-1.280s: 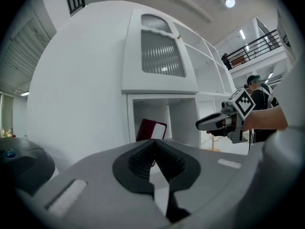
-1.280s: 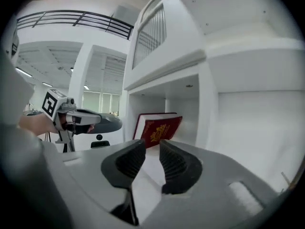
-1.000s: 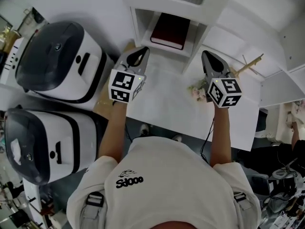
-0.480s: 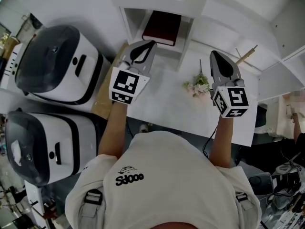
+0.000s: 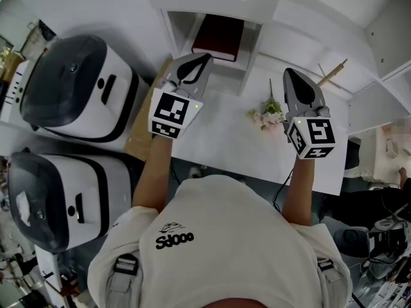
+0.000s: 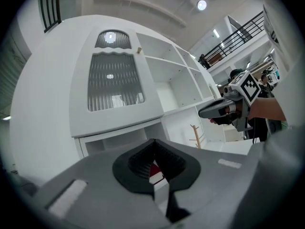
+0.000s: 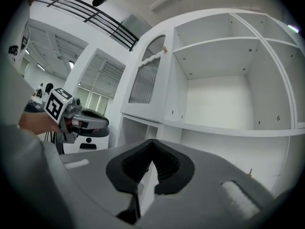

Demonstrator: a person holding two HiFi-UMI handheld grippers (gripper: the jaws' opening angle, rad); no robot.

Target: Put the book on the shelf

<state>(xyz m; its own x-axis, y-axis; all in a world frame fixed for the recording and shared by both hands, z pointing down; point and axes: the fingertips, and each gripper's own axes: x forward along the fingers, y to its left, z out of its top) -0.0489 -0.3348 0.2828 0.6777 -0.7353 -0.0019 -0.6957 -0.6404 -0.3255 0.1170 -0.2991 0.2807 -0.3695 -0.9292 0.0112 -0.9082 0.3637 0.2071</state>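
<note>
1. Left gripper [image 5: 204, 60] and right gripper [image 5: 290, 74]: both clenched tight, pads together, nothing between them. Held above the white tabletop [image 5: 218, 143], in front of the shelf unit.
2. Dark red hardback book [image 5: 218, 37]: lies flat inside the low open compartment of the white wooden shelf unit [image 5: 253, 56], apart from both grippers. Reads as already placed; task judged essentially done.
3. Risk, left side: tip sits near the compartment mouth and points at the book. Could nudge it deeper, skew it, or strike the compartment's front edge on any forward drift.
4. Risk, needless re-grasp: could drag the book back out over the lip if closed on its cover again.
5. Risk, right side: small sprig of pale artificial flowers [image 5: 266, 115] lies on the tabletop just beside the right gripper. Could be swept toward the table edge by a low sideways pull-back.
6. Risk, further right: small wooden branched stand [image 5: 334, 74] stands beyond the right gripper. Could tip if clipped on an outward swing.
7. Cannot tell from above whether the book's near edge overhangs the compartment lip. If so, could slide out on a bump to the unit.
</note>
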